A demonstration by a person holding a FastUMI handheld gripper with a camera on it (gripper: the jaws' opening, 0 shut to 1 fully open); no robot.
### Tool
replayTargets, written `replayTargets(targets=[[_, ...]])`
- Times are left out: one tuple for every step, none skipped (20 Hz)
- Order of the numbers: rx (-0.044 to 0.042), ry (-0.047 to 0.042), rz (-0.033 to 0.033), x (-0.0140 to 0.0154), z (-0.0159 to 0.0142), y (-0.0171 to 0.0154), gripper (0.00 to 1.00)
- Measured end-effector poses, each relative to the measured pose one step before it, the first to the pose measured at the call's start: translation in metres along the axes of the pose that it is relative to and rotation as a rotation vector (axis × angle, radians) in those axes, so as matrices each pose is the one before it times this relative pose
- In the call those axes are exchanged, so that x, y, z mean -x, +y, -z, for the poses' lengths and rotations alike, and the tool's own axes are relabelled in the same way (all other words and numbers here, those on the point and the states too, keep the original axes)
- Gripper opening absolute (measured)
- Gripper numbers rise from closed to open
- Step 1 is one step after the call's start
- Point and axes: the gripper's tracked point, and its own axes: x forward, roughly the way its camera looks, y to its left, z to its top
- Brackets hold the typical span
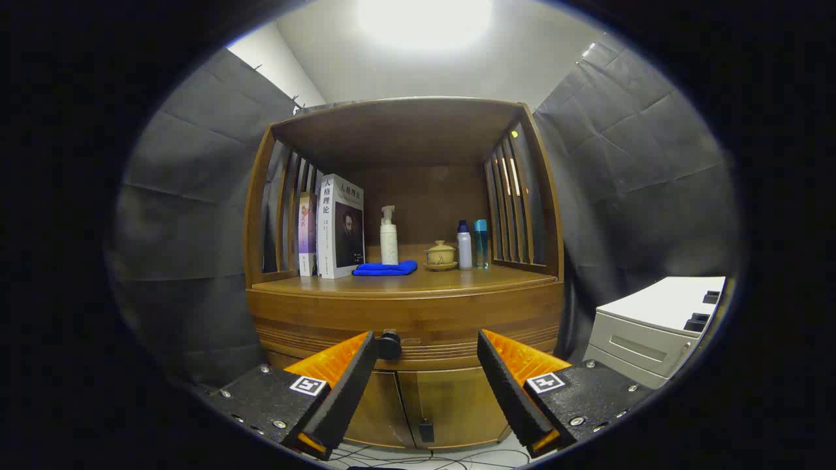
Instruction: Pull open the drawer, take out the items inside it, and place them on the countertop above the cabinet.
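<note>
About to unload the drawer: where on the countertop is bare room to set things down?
Free: the countertop's front strip ahead of the blue cloth, and between pump bottle and lidded cup. Crowded along the back: books, two small bottles. The open fingers sit by the drawer knob.

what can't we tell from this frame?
- Drawer contents: it is shut, its front hides them.
- Drawer knob: partly behind the tip of the tool's left finger; fingers are open, contact unclear.
- Lower cabinet doors: partly covered by both fingers.
- Second book: mostly behind the front book.
- Bottle labels: too small.
- Grey unit beside the cabinet: cut off at the edge.
</note>
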Motion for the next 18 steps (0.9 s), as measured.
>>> replayTargets(targets=[[-0.00030, 0.00053, -0.00091, -0.00018, -0.00028, -0.00016, 0.96], [0.00038, 0.00193, 0.00035, 0.00003, 0.00126, -0.00002, 0.96], [-0.00030, 0.00198, -0.00062, 0.00071, 0.00065, -0.00008, 0.96], [-0.00167, 0.00422, -0.00083, 0.00013, 0.00175, 0.00078, 0.96], [-0.00303, 0.00400, -0.00075, -0.00017, 0.00105, 0.00066, 0.95], [-0.00323, 0.00360, -0.00029, 0.00010, 0.00150, 0.00035, 0.96], [-0.00330, 0.00392, -0.00186, -0.00014, 0.00043, 0.00083, 0.96], [-0.00379, 0.00512, -0.00271, 0.00037, 0.00185, 0.00109, 0.95], [-0.00687, 0.00648, -0.00110, -0.00105, 0.00134, 0.00125, 0.95], [-0.01148, 0.00242, -0.00198, 0.00005, -0.00045, 0.00109, 0.95], [-0.01147, -0.00024, -0.00107, 0.00042, 0.00036, 0.00036, 0.96], [-0.00886, -0.00032, -0.00011, 0.00070, -0.00009, -0.00006, 0.96], [-0.00546, -0.00324, -0.00138, -0.00003, -0.00099, 0.00006, 0.95], [0.00074, -0.00337, -0.00210, -0.00062, 0.00066, 0.00016, 0.96], [0.00629, -0.00041, -0.00115, -0.00064, 0.00036, -0.00029, 0.96], [0.00510, 0.00315, 0.00199, -0.00008, 0.00169, -0.00019, 0.96], [-0.00199, 0.00668, 0.00007, 0.00015, 0.00102, 0.00040, 0.96], [-0.00505, 0.00423, -0.00135, 0.00020, 0.00041, 0.00013, 0.96]])
